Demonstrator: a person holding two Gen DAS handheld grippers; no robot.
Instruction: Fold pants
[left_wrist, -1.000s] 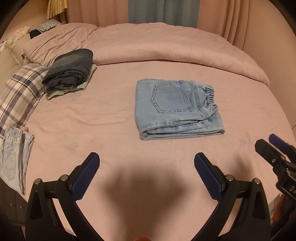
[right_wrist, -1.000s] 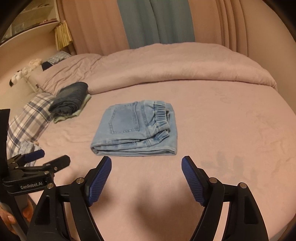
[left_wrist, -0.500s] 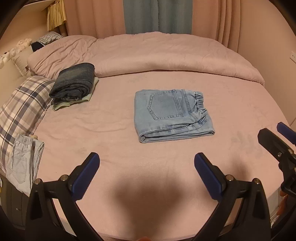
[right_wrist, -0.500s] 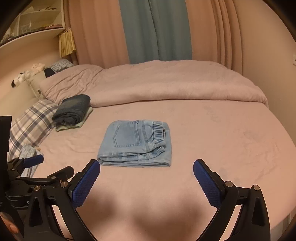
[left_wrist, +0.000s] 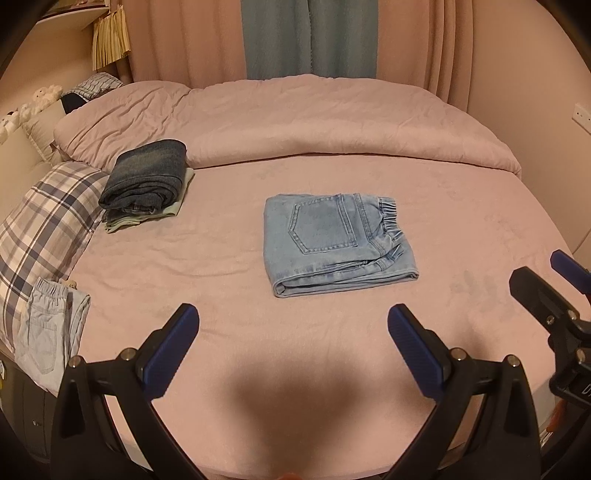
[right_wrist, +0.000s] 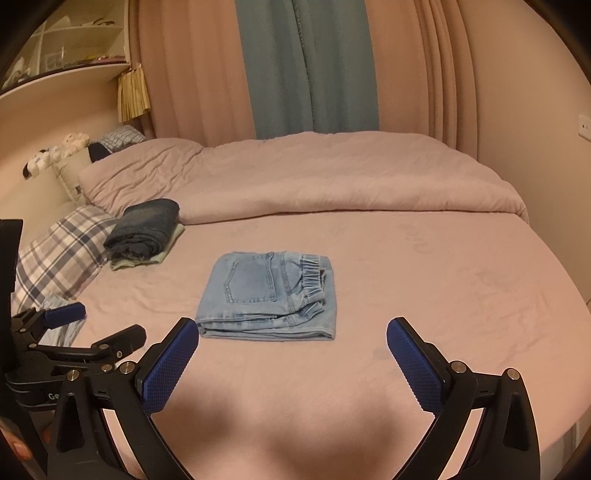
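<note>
A pair of light blue denim pants (left_wrist: 338, 242) (right_wrist: 269, 297) lies folded into a flat rectangle in the middle of the pink bed, back pocket up, elastic waistband to the right. My left gripper (left_wrist: 291, 336) hangs over the near part of the bed, short of the pants, open and empty. My right gripper (right_wrist: 291, 350) is likewise drawn back from the pants, wide open with nothing between its blue pads. Each gripper shows at the edge of the other's view: the right gripper (left_wrist: 554, 284), the left gripper (right_wrist: 96, 328).
A dark folded pair of jeans (left_wrist: 146, 177) rests on a pale green garment beside a plaid pillow (left_wrist: 44, 221) at left. A pale denim garment (left_wrist: 48, 332) hangs over the bed's left edge. A rolled pink duvet (left_wrist: 295, 122) lies across the far side, curtains behind.
Both grippers have pulled up and back from the folded pants, which now look smaller and farther. The right gripper's jaws have spread wider. The pants have not moved.
</note>
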